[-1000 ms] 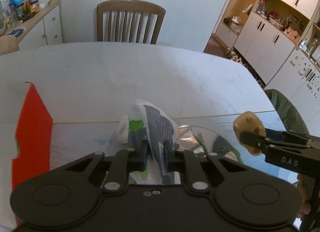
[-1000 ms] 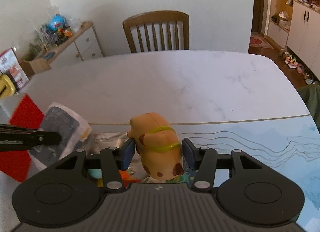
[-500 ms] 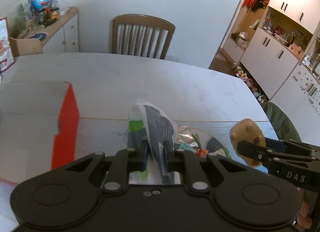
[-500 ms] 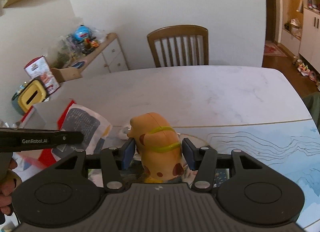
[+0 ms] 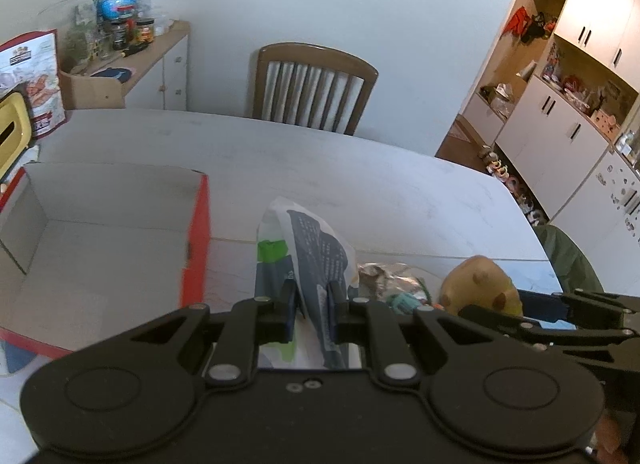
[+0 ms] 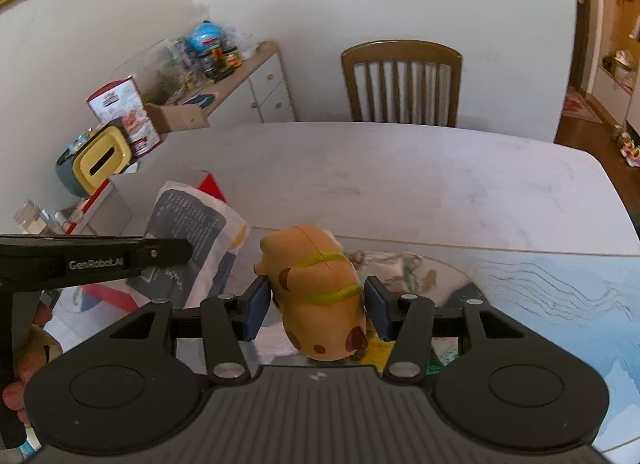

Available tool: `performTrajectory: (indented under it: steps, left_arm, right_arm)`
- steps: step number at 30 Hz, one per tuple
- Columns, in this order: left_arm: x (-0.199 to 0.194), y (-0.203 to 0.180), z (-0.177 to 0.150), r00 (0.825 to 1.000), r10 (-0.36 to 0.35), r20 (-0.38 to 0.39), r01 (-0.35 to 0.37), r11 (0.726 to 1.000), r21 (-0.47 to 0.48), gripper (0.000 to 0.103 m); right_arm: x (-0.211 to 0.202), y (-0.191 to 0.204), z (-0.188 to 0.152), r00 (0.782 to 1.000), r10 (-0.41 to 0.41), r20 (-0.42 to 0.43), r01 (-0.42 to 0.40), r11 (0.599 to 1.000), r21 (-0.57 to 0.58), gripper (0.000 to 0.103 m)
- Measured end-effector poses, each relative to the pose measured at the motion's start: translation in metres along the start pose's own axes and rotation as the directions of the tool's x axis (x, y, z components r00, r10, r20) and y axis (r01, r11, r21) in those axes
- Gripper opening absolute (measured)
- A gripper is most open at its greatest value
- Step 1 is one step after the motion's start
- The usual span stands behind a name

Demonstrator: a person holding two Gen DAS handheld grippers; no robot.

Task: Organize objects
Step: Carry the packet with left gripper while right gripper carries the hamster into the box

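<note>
Left wrist cam now has the open red box [image 5: 120, 232] swung in just left of the left claw [image 5: 312, 300], which is clamped on the snack bag [image 5: 308, 248], while the right claw [image 6: 316, 304] grips the spotted toy [image 6: 320, 296], so both look about ready to drop in

Black hand-held gripper [image 6: 316, 314], blue pads [image 6: 256, 312], silver screws, white "GenRobot.AI" lettering.

Right gripper [image 6: 316, 306] clamps orange toy [image 6: 316, 292] — left gripper [image 6: 176, 250] pinches packet [image 6: 192, 240].
</note>
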State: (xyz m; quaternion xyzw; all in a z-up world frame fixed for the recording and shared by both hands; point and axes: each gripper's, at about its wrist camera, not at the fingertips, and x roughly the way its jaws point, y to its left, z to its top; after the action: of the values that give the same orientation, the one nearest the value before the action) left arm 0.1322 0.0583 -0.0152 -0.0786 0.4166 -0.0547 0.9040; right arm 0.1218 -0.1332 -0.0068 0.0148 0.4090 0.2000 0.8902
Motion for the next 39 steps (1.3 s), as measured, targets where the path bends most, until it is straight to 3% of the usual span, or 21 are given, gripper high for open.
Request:
performTrajectory:
  steps: [9,22,32,39]
  left_arm:
    - [-0.007,0.065,0.015,1.0,-0.02,-0.003,0.02,0.999,-0.037,0.014]
    - [0.001,0.176,0.039,0.999,0.026,-0.029,-0.028,0.998,-0.048,0.014]
    - [0.024,0.237,0.046,0.994,0.087,-0.066,-0.088,0.996,-0.008,0.014]
    - [0.056,0.256,0.044,0.985,0.136,-0.11,-0.131,0.99,0.051,0.014]
  right_arm:
    - [0.029,0.068,0.025,1.0,0.021,-0.016,-0.021,0.999,-0.034,0.051]
    - [0.091,0.166,0.054,0.998,0.031,-0.051,-0.033,0.998,-0.047,0.051]
    - [0.15,0.229,0.05,0.992,0.025,-0.12,-0.035,0.996,-0.082,0.051]
    - [0.198,0.248,0.037,0.98,0.001,-0.198,-0.026,0.992,-0.124,0.051]
